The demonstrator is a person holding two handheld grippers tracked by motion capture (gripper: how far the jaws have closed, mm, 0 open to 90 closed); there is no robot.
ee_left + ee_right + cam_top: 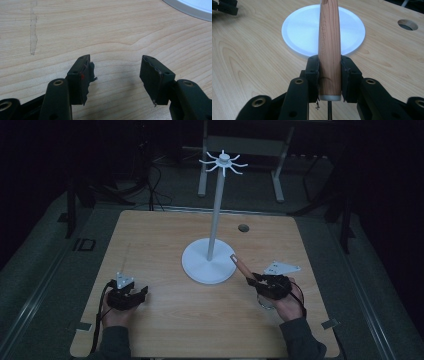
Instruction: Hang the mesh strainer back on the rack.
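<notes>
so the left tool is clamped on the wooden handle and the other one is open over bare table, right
Wrong side: the right tool is clamped on the wooden handle, as the right gripper view shows. The left tool is the open one over bare table.

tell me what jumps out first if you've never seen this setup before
The tall white stand rises from a round base at the middle of the wooden table, with a crown of curved hooks at its top. Near its base, the right gripper is shut on a wooden handle that points toward the stand. The left gripper rests open at the table's near left.
</notes>
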